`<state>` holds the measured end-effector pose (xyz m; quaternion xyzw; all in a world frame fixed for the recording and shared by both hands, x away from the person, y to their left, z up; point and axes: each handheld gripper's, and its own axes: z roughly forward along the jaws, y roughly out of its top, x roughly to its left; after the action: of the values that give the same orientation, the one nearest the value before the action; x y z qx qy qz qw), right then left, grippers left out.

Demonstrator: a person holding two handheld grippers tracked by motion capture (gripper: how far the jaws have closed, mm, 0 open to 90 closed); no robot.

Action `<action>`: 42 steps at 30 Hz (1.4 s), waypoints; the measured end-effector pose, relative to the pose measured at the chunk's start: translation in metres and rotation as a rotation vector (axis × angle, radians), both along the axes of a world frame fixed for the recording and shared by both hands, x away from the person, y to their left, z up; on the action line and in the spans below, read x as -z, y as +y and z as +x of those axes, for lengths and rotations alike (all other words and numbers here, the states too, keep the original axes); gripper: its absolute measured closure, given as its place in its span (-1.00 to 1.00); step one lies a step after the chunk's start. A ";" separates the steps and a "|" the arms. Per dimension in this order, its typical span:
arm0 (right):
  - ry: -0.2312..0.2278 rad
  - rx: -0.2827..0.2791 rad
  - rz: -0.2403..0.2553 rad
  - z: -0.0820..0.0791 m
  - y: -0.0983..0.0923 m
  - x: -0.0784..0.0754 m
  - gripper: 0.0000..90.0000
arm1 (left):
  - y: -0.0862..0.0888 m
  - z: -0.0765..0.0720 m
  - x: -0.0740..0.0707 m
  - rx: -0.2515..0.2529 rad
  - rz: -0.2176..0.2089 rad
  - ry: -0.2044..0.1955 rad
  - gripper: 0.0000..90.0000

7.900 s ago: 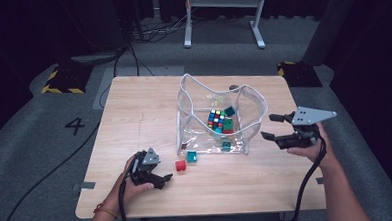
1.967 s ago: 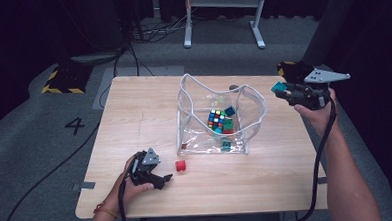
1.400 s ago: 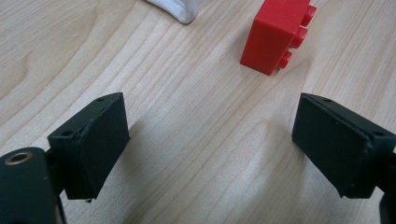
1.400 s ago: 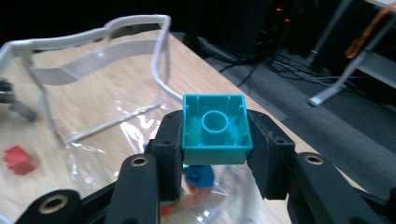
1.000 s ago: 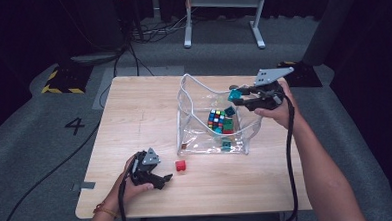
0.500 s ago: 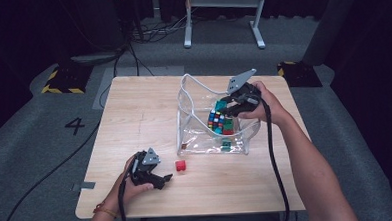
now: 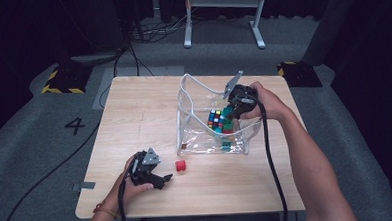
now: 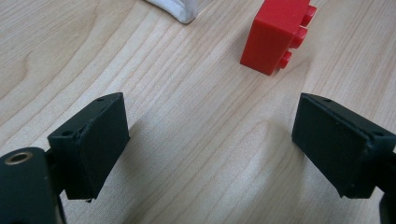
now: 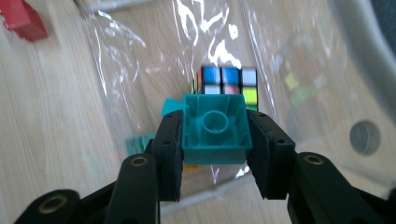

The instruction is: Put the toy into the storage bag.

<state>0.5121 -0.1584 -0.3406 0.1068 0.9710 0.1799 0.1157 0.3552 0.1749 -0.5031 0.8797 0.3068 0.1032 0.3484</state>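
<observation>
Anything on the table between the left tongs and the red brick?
No. In the left gripper view, only bare wood lies between the open left tongs and the red brick; the high view shows the same bare gap.

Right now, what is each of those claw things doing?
Left gripper: open, empty, red brick ahead.
Right gripper: closed on a teal brick over the clear bag.

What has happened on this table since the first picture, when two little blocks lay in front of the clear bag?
The right gripper took the teal block, which lay beside the red block, swung it round the table's right side, and now holds it over the open clear bag near the puzzle cube. The left gripper stayed open near the red block, which hasn't moved.
</observation>
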 end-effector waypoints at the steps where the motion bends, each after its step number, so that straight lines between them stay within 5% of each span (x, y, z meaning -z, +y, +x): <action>1: 0.007 0.007 -0.005 0.001 -0.004 0.001 0.31 | 0.000 0.000 0.000 0.000 0.000 -0.001 -0.75; 11: 0.011 0.073 -0.004 0.002 -0.040 0.000 0.31 | 0.000 0.000 0.000 0.001 0.001 -0.001 -0.76; 19: -0.021 0.095 0.064 -0.002 -0.047 -0.002 0.23 | 0.000 0.000 0.000 0.001 0.001 -0.001 -0.76; 25: -0.052 0.142 0.203 -0.012 -0.059 -0.010 0.13 | 0.000 0.000 0.000 0.001 0.001 -0.001 -0.76; 31: -0.106 0.128 0.394 -0.035 -0.071 -0.022 -0.08 | 0.000 0.000 0.000 0.001 0.000 -0.001 -0.76; 36: -0.155 0.191 0.521 -0.056 -0.081 -0.028 -0.27 | 0.000 0.000 0.000 0.001 0.001 -0.002 -0.76; 42: -0.200 0.213 0.611 -0.081 -0.096 -0.033 -0.34 | 0.000 0.000 0.000 0.001 0.001 -0.001 -0.76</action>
<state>0.4313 -0.2543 -0.3080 0.2194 0.8395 0.4589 0.1910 0.3554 0.1749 -0.5030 0.8800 0.3061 0.1037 0.3481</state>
